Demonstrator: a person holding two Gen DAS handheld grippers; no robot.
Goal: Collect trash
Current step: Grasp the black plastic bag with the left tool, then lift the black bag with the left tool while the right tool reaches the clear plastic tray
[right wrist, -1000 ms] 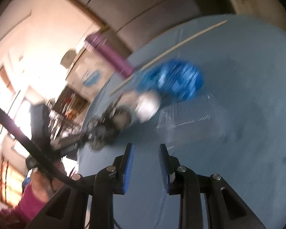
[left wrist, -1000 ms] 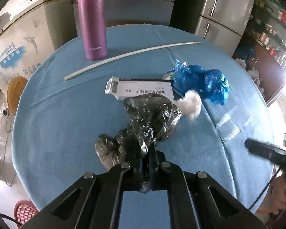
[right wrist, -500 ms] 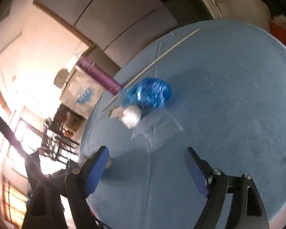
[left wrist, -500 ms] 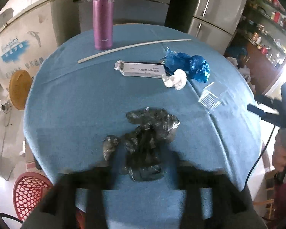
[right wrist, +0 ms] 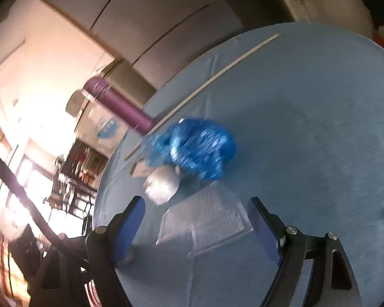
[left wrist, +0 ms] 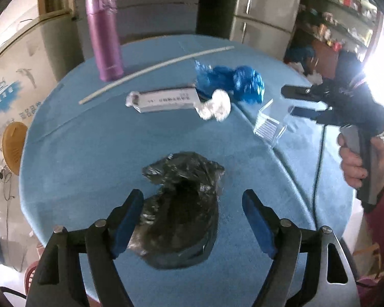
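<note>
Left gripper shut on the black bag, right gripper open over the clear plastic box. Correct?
Not quite. The left wrist view shows the left gripper open, jaws spread either side of the black bag. The right gripper is indeed open over the clear plastic box.

Round table (left wrist: 76, 153): light blue cloth, uniform. Crumpled plastic bag (left wrist: 181, 204): black, glossy grey highlights. Bunched plastic bag (left wrist: 230, 81): bright blue. Wadded tissue (left wrist: 215, 105): white. Cylindrical metal flask (left wrist: 105, 35): purple. Long thin stick (left wrist: 153, 69): off-white. Flat carton (left wrist: 163, 99): white, dark print. Clear ribbed plastic box (right wrist: 204, 225): colourless. Gripper pads (left wrist: 256, 225): blue.
</note>
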